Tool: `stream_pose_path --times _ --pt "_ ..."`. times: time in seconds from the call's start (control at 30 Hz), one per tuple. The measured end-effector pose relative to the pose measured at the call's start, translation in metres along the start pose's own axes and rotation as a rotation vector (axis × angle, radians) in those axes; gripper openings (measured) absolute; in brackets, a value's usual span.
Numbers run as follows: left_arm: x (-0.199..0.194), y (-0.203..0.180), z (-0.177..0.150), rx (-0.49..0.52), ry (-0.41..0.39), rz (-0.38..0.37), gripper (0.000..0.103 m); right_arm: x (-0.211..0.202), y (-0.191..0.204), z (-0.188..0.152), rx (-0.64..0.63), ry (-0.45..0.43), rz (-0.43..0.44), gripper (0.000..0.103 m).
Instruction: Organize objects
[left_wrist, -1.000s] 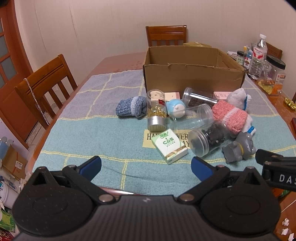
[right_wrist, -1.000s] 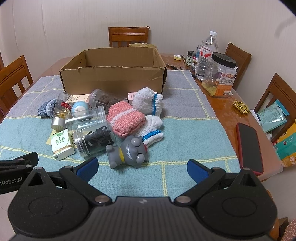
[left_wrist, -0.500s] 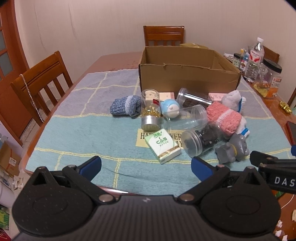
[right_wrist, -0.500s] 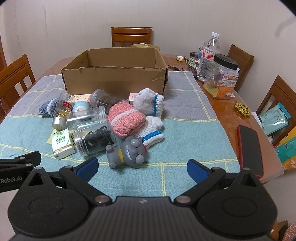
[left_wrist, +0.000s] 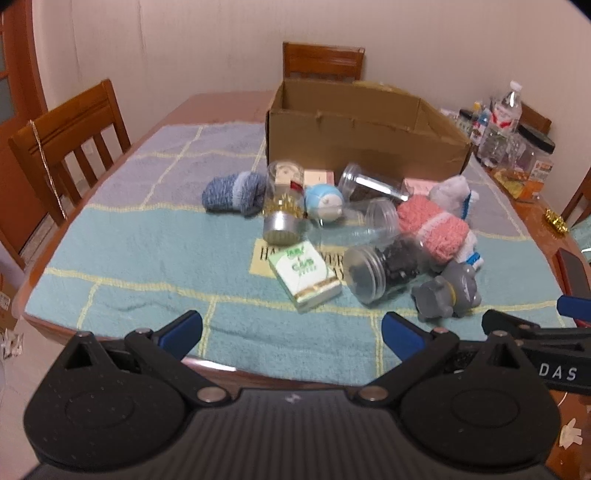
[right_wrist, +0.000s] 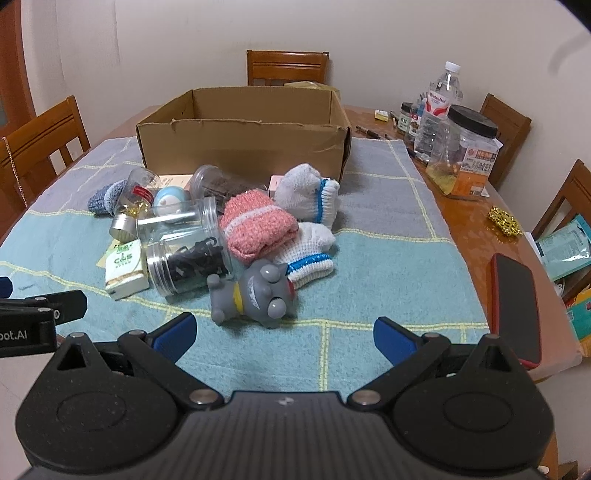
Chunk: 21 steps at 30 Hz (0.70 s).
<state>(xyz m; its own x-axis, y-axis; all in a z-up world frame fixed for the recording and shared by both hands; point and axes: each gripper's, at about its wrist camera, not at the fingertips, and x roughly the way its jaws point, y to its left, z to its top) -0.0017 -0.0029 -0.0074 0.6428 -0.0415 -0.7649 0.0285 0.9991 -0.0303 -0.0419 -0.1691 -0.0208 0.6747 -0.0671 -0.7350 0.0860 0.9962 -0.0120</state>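
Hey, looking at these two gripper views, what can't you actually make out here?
- Floor of the box: its front wall hides it in both views, so its contents are unknown.
- Pink carton: right view, mostly behind the white sock.
- Table mat lettering: left view, blurred and covered by the green carton.
- Small bottle labels: right view, too small to read.

Matt brown cardboard box (right_wrist: 243, 147) on a rough terry cloth (right_wrist: 388, 258) over the glossy wooden desk (right_wrist: 469, 206). Clear plastic jars (right_wrist: 188, 266) look smooth; the pink sock (right_wrist: 258, 225) is fuzzy knit.
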Motion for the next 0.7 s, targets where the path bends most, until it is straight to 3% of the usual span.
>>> stream_pose_path --times 0.13,0.3,0.47,0.7 --pt "0.005 -0.001 -0.002 -0.034 0.036 -0.005 0.102 0.003 -0.005 0.0 -0.015 0.004 0.019 0.103" --pt "0.005 -0.001 -0.004 -0.08 0.023 -0.011 0.102 0.008 -0.011 0.0 -0.032 0.003 0.047 0.103" --pt "0.007 -0.004 -0.004 -0.065 0.021 0.007 0.102 0.012 -0.018 0.0 -0.038 0.001 0.067 0.103" --pt "0.012 -0.001 -0.003 -0.041 -0.013 -0.045 0.102 0.022 -0.025 -0.001 -0.061 -0.001 0.091 0.103"
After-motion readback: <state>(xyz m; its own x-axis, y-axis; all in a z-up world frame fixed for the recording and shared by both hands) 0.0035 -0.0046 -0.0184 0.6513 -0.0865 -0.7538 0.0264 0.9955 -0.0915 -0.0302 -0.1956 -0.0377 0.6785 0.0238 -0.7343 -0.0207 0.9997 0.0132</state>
